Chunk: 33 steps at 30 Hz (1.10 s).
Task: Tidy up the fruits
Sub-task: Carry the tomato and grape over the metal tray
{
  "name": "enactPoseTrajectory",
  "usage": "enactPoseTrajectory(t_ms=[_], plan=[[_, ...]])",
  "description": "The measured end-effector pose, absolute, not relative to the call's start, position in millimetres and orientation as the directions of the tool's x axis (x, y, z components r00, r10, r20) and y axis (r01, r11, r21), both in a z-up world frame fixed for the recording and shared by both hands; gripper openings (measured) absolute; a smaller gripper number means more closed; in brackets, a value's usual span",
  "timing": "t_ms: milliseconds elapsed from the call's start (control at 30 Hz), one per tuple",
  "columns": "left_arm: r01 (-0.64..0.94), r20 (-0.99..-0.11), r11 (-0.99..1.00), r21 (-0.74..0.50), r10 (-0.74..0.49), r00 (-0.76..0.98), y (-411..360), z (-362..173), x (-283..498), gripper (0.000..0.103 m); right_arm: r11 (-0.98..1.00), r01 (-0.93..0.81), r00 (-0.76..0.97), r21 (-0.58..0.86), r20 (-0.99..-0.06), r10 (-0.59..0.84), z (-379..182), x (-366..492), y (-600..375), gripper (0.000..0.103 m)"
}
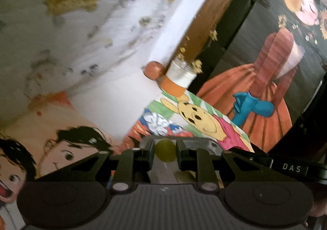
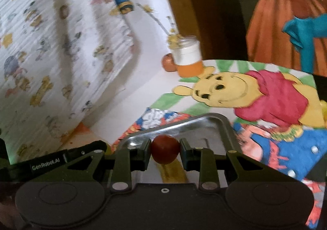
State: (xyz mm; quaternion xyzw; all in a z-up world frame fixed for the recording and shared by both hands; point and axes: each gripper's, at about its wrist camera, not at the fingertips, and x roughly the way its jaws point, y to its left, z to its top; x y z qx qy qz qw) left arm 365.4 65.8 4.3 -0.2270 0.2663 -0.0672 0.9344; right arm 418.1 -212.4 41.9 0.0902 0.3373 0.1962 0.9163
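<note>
left gripper [image 1: 165, 153] clamps green fruit [image 1: 165, 152], maybe a grape | right gripper [image 2: 165, 153] clamps red fruit [image 2: 165, 152]

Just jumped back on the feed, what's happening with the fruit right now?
A person is carrying one small fruit in each handheld gripper. The left gripper is shut on a small yellow-green fruit, and the right gripper is shut on a small dark red fruit. Both are held above a metal tray that sits on cartoon drawings. Neither fruit is set down yet. Further back, a small jar with an orange base stands beside a brown round object.
</note>
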Motion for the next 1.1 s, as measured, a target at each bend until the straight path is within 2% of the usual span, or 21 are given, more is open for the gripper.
enactPoseTrajectory(t_ms=[433,600,1100], plan=[[0.068,-0.531,0.917,-0.394,-0.287,0.797,31,-9,376,0.024,0.935,-0.163,0.697,0.316,-0.634,0.336,16,410,-235,0.032],[0.072,-0.573,0.931,-0.358,-0.28,0.77,22,-13,379,0.024,0.933,-0.147,0.689,0.329,-0.643,0.336,8,407,-236,0.032],[0.064,-0.622,0.942,-0.329,-0.267,0.736,16,-18,383,0.025,0.931,-0.113,0.682,0.346,-0.654,0.326,-2,402,-240,0.032]])
